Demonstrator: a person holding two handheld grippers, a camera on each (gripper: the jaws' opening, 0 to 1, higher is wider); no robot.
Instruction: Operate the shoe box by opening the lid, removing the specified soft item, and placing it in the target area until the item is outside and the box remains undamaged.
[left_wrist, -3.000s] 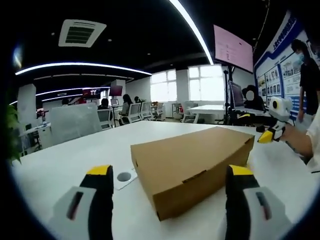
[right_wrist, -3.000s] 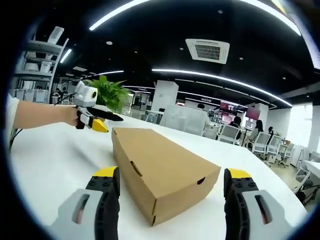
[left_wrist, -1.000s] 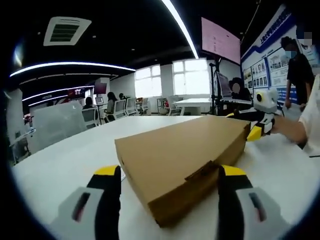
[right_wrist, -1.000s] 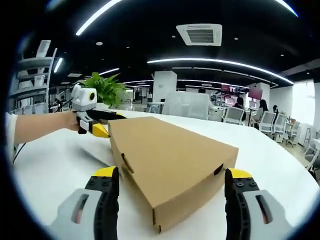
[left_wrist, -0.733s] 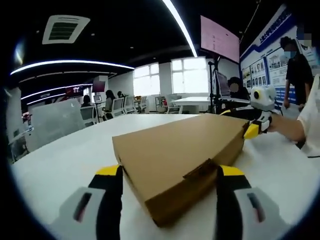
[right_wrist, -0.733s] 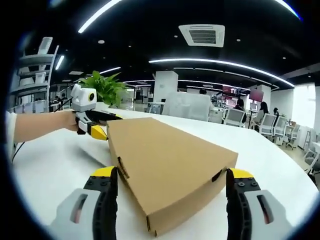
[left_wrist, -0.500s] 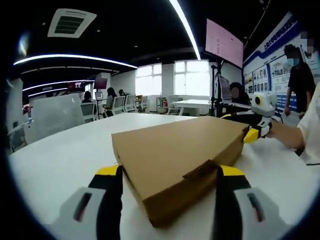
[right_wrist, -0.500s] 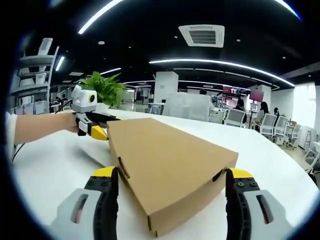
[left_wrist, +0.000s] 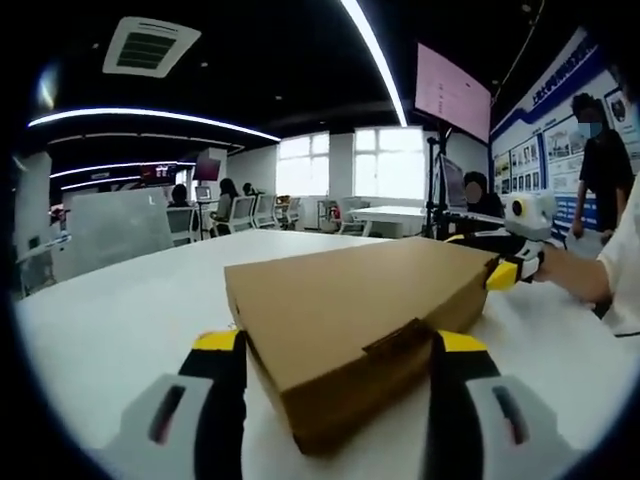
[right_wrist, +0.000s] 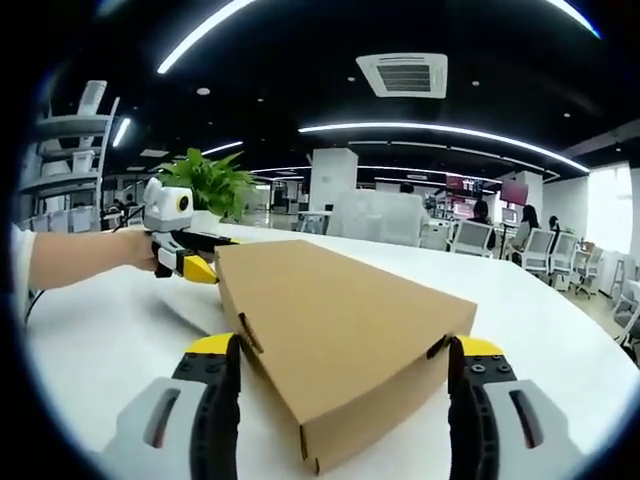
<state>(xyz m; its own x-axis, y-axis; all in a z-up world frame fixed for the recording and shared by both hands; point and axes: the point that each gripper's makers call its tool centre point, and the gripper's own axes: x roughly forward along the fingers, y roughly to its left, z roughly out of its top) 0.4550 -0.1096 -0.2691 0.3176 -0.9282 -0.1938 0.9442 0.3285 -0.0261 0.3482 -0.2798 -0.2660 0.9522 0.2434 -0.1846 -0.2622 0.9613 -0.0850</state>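
Observation:
A closed brown cardboard shoe box (left_wrist: 345, 315) lies flat on the white table (left_wrist: 100, 320). In the left gripper view its near corner sits between the jaws of my left gripper (left_wrist: 338, 342), which is open and straddles that corner. My right gripper (left_wrist: 512, 262), held by a hand, is at the box's far right end. In the right gripper view the box (right_wrist: 335, 315) pokes its opposite corner between the wide-apart jaws of my right gripper (right_wrist: 343, 346). There my left gripper (right_wrist: 188, 258) sits at the box's far left end. The box's contents are hidden.
The table (right_wrist: 100, 330) stretches bare around the box. A green plant (right_wrist: 215, 185) stands behind the left gripper. Office chairs (right_wrist: 465, 262) and desks fill the background. A person (left_wrist: 603, 160) stands by a wall board, under a hanging screen (left_wrist: 452, 95).
Both grippers have come closer to the box, so its corners now lie between their jaws. The box stays shut, and the left jaws stand slightly narrower than before.

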